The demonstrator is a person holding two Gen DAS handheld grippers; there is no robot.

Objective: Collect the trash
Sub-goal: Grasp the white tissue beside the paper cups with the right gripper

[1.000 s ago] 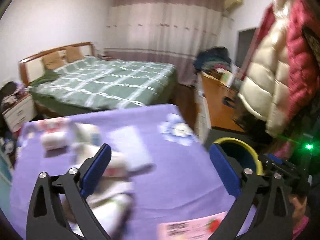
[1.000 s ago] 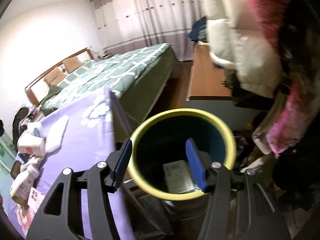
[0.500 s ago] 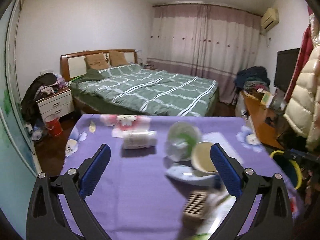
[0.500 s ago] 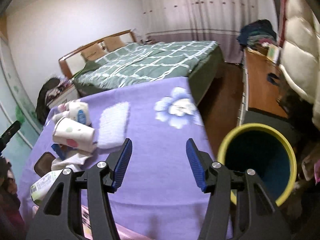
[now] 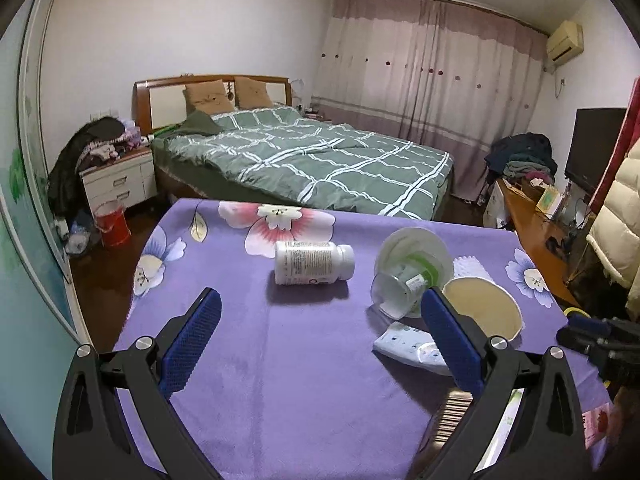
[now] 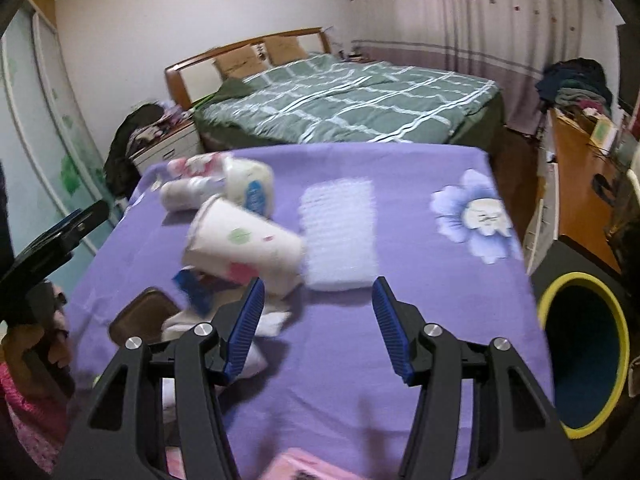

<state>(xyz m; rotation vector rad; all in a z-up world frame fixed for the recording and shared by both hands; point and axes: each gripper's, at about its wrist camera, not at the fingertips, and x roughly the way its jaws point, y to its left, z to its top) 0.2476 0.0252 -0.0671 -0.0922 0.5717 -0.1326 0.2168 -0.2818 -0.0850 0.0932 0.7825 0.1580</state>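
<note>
Right gripper (image 6: pixel 318 306) angled down over our table (image 6: pixel 420 360), jaws spread, empty; paper cup (image 6: pixel 244 248) lies tipped over.

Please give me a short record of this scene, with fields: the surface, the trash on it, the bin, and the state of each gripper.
surface: table with purple flowered cloth
trash on it: white bottle lying on its side; paper cup tipped over; clear plastic cup tipped over; white textured pad lying flat
bin: yellow-rimmed bin on the floor beside the table's right edge
left gripper: open, nothing between the jaws, over the table
right gripper: open, holds nothing, over the table near the paper cup
</note>
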